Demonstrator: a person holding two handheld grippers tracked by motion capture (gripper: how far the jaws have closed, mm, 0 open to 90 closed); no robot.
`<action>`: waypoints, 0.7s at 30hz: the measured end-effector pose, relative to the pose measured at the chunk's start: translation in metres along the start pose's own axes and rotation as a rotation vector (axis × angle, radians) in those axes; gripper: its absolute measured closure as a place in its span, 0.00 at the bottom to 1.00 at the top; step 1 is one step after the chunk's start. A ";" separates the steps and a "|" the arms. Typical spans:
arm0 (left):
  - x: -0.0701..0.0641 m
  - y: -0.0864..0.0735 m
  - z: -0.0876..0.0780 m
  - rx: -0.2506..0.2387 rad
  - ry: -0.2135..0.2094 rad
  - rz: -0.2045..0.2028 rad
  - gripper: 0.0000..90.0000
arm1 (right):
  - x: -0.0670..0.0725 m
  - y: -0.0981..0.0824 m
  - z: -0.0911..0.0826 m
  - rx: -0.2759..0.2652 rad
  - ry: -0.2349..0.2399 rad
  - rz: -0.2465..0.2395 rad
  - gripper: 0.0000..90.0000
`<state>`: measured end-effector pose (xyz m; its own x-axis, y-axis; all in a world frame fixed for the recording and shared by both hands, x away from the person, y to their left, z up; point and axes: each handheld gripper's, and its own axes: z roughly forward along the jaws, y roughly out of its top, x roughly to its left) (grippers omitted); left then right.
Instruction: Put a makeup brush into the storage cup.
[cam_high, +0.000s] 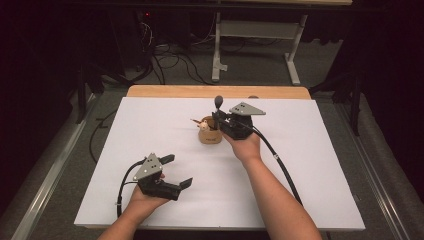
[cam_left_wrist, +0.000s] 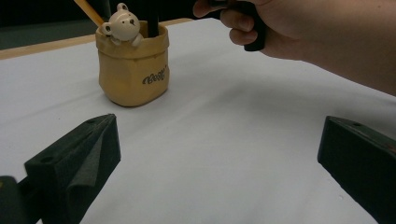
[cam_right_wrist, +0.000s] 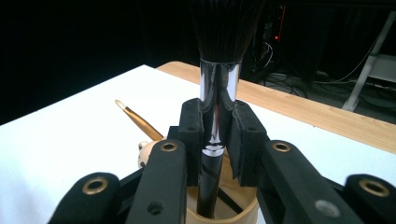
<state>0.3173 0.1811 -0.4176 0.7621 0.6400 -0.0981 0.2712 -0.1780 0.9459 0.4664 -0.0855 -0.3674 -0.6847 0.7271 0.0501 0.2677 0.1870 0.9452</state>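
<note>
Two tongs at work: right gripper (cam_right_wrist: 215, 135) is clamped on the brush (cam_right_wrist: 217, 79) at its shiny ferrule, just under the dark bristles, w/ the black handle running down btwn the pads into the cup (cam_left_wrist: 132, 65). Left gripper (cam_high: 176, 171) sits well apart from the cup, nearer the person, jaws wide, nothing btwn them, resting low over the white sheet (cam_high: 150, 125).

Where the brush is: upright, handle end inside the cup's mouth, directly below the right tongs; bristles above them. Also in the cup: a gold stick (cam_right_wrist: 137, 120) leaning off to the left of the right jaws, and a small bear (cam_left_wrist: 122, 24) perched on the rim.

Step in hand, as I read it: moving the brush at the cup's mouth (going in or coming out, can't tell from one moment). To do it well:
- keep the handle vertical, so it doesn't lever the rim and tip the cup (light-looking, prob. slides easily);
- grip is on smooth metal, so hold firm, no twisting, else it may slip thru the pads;
- travel straight along the handle's line, clear of the gold stick and the bear;
- left tongs could steady the cup's wall if it starts to shift; otherwise leave them parked.
</note>
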 end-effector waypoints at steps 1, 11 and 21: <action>0.000 0.000 0.000 0.001 -0.001 0.001 0.00 | 0.000 0.000 0.000 0.001 -0.001 -0.004 0.88; 0.000 0.000 0.000 0.001 -0.003 -0.001 0.00 | -0.001 -0.008 0.002 0.026 -0.009 0.001 0.88; -0.001 0.000 0.001 0.004 -0.010 0.000 0.00 | -0.006 -0.012 0.006 0.051 -0.002 0.043 0.65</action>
<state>0.3173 0.1800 -0.4181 0.7679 0.6326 -0.1009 0.2732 -0.1810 0.9448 0.4717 -0.0883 -0.3811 -0.6706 0.7364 0.0897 0.3309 0.1887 0.9246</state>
